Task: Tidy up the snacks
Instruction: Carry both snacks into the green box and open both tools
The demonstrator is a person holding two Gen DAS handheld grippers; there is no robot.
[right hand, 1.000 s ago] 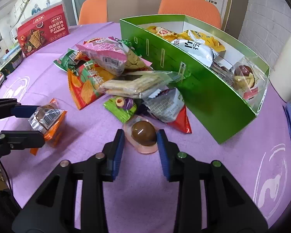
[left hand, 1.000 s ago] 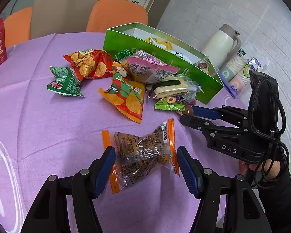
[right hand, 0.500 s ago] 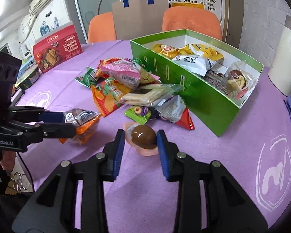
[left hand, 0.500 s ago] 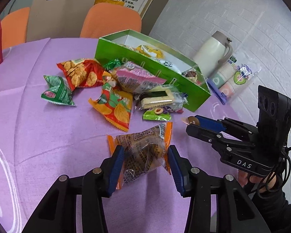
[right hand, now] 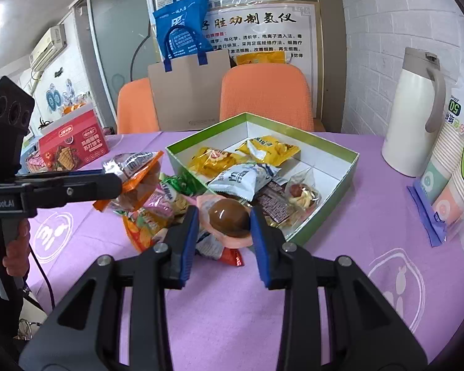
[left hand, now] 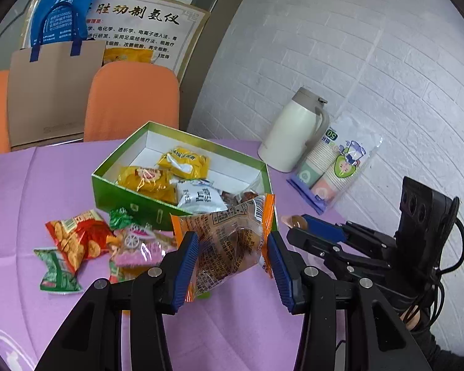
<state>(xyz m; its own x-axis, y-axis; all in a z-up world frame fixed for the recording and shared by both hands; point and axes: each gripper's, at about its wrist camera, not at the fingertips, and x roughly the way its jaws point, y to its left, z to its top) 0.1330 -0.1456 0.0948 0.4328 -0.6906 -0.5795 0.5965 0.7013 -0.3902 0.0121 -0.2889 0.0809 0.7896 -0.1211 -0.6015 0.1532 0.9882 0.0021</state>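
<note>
While both grippers hang above the purple table (left hand: 62, 185), each one holds one snack. The left gripper (left hand: 232, 266) has its blue pads pressed on a clear packet with orange ends (left hand: 229, 241). The packet's long side runs across, from one pad to the other, with the right end tipped up a little. The right gripper (right hand: 221, 232) squeezes a brown egg in a pink wrapper (right hand: 229, 218), which looks close to round and sits in front of the near corner of the box.

One green box (right hand: 328, 213) stands open on the table. Inside it lie two yellow packets (right hand: 215, 159), one white packet (right hand: 247, 179), one dark brown packet and one clear packet with a red and yellow snack. Two orange chairs (right hand: 264, 92) stand behind the table. One white jug (left hand: 294, 133) stands by the wall, next to one bag of paper cups (left hand: 334, 170).

The right wrist view shows a red cracker box (right hand: 71, 145) at the far left of the table and a hand (right hand: 14, 247) on the left gripper's handle. The left wrist view does not show the cracker box. The left wrist view shows a red chip bag (left hand: 77, 238) and a green packet (left hand: 57, 273) lying flat on the table, and the right gripper reaching in from the right.
</note>
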